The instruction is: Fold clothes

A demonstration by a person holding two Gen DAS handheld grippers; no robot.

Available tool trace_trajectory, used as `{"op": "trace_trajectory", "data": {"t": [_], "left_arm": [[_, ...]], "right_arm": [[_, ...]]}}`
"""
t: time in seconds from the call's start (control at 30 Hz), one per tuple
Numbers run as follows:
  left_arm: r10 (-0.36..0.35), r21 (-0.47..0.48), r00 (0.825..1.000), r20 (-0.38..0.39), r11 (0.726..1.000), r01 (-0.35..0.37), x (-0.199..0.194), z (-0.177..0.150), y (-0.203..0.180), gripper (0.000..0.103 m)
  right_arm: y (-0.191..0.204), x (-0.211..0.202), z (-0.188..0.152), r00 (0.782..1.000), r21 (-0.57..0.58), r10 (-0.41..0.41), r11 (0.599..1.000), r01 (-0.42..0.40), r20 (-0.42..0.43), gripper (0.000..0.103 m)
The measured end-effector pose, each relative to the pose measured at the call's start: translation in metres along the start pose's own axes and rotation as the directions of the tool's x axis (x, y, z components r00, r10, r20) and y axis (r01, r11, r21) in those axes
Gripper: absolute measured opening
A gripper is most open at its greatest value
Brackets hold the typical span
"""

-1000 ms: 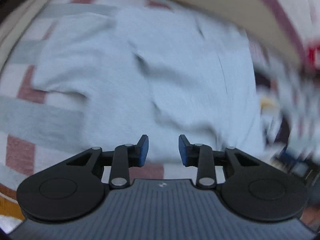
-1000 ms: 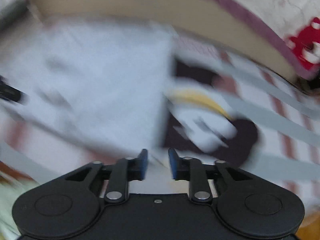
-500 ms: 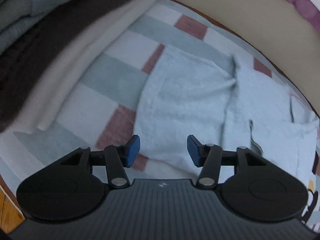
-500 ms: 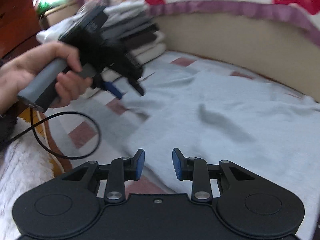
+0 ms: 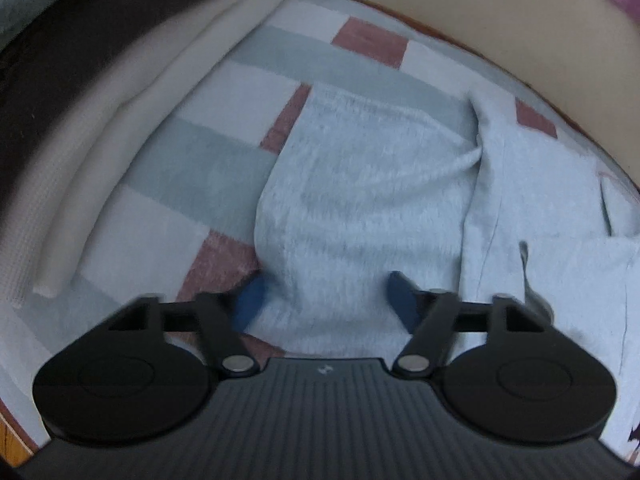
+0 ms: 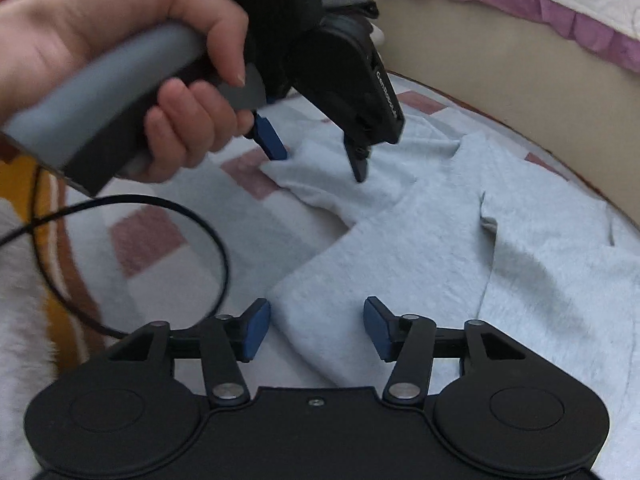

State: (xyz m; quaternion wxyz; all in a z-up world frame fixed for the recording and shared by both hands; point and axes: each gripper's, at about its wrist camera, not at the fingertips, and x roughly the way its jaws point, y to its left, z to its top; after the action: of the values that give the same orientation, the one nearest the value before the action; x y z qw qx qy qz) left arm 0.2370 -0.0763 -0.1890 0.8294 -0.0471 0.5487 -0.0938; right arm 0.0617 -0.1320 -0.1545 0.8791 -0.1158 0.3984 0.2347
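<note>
A pale grey-blue T-shirt (image 5: 360, 200) lies spread on a checked blanket (image 5: 200, 160). My left gripper (image 5: 326, 298) points down over the end of one sleeve. The sleeve cloth lies between its blue pads, the jaws are closing, and a gap shows on both sides. The right wrist view shows the same left gripper (image 6: 316, 156) held by a hand (image 6: 120, 40), its fingers astride the sleeve (image 6: 340, 188). My right gripper (image 6: 316, 330) hangs over a corner of the shirt (image 6: 520, 260). Its jaws are opening, with that corner between the pads and untouched.
A stack of folded clothes (image 5: 120, 80), white over dark, lies along the blanket's left side. A beige padded edge (image 5: 480, 8) curves behind the shirt. A black cable (image 6: 160, 208) loops from the left gripper over the blanket at the left.
My left gripper has sunk closer onto the sleeve end. The right gripper's jaws have spread wide and it has come nearer to the shirt's corner and the left gripper.
</note>
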Motion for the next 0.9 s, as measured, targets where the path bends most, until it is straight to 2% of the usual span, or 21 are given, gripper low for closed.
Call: {"op": "trace_trajectory", "data": {"t": [0.03,0.1,0.17,0.23,0.3,0.33,0.43,0.5,0.53,0.57,0.63,0.7,0.73,0.77,0.8,0.87,0.9], "left_arm": [[-0.031,-0.035,1.000,0.002,0.999,0.031,-0.001,0.001,0.004,0.005],[-0.092,-0.110,0.996,0.015,0.990,0.093,-0.002,0.002,0.014,0.004],[-0.122,-0.138,0.991,0.058,0.982,0.129,-0.007,0.003,0.019,0.004],[-0.155,-0.138,0.982,0.110,0.976,0.169,-0.016,0.004,0.019,0.004],[-0.203,-0.114,0.968,0.150,0.969,0.221,-0.025,0.005,0.015,0.004],[-0.223,-0.091,0.960,0.168,0.966,0.240,-0.029,0.005,0.011,0.004],[-0.280,0.005,0.930,0.238,0.958,0.287,-0.046,0.004,-0.006,0.004],[-0.333,0.130,0.893,0.304,0.943,0.308,-0.068,-0.002,-0.027,0.004],[-0.394,0.189,0.864,0.314,0.918,0.349,-0.079,-0.006,-0.039,0.004],[-0.464,0.244,0.828,0.315,0.883,0.401,-0.090,-0.011,-0.052,0.004],[-0.588,0.348,0.763,0.268,0.798,0.492,-0.102,-0.019,-0.081,0.004],[-0.688,0.440,0.703,0.182,0.696,0.567,-0.108,-0.031,-0.117,0.004],[-0.711,0.462,0.694,0.118,0.658,0.595,-0.103,-0.037,-0.135,0.004],[-0.721,0.473,0.691,0.046,0.625,0.621,-0.096,-0.044,-0.153,0.005],[-0.705,0.476,0.709,-0.005,0.622,0.622,-0.086,-0.051,-0.168,0.005],[-0.609,0.539,0.793,-0.026,0.660,0.524,-0.067,-0.066,-0.187,0.010],[-0.561,0.570,0.827,-0.032,0.670,0.476,-0.061,-0.071,-0.191,0.012]], "right_arm": [[0.000,0.002,0.000,1.000,0.005,-0.003,1.000,0.003,0.006,0.063],[0.000,0.006,-0.002,1.000,0.005,-0.003,1.000,0.003,0.027,0.063],[-0.001,0.009,-0.001,0.999,-0.004,0.002,1.000,-0.002,0.048,0.063],[-0.003,0.009,0.000,0.998,0.002,0.000,1.000,0.000,0.063,0.053],[-0.007,0.006,0.001,0.997,0.034,-0.012,0.999,0.010,0.076,0.018],[-0.010,0.003,0.001,0.997,0.055,-0.020,0.998,0.015,0.081,0.012],[-0.020,-0.013,0.001,0.992,0.119,0.000,0.993,-0.015,0.127,0.010],[-0.026,-0.026,-0.001,0.987,0.140,0.032,0.989,-0.054,0.157,0.010],[-0.029,-0.034,-0.002,0.984,0.151,0.026,0.987,-0.053,0.177,0.010],[-0.034,-0.042,-0.004,0.980,0.167,0.015,0.985,-0.048,0.196,0.010],[-0.048,-0.062,-0.011,0.968,0.252,-0.019,0.967,-0.046,0.249,0.010],[-0.067,-0.084,-0.029,0.950,0.399,-0.053,0.914,-0.078,0.307,0.010],[-0.076,-0.094,-0.044,0.942,0.479,-0.078,0.873,-0.094,0.327,0.010],[-0.083,-0.101,-0.060,0.939,0.538,-0.110,0.838,-0.088,0.326,0.010],[-0.089,-0.103,-0.073,0.943,0.580,-0.143,0.812,-0.063,0.302,0.010],[-0.102,-0.099,-0.095,0.957,0.638,-0.190,0.770,0.006,0.220,0.009],[-0.108,-0.097,-0.105,0.961,0.669,-0.202,0.743,0.025,0.188,0.009]]}}
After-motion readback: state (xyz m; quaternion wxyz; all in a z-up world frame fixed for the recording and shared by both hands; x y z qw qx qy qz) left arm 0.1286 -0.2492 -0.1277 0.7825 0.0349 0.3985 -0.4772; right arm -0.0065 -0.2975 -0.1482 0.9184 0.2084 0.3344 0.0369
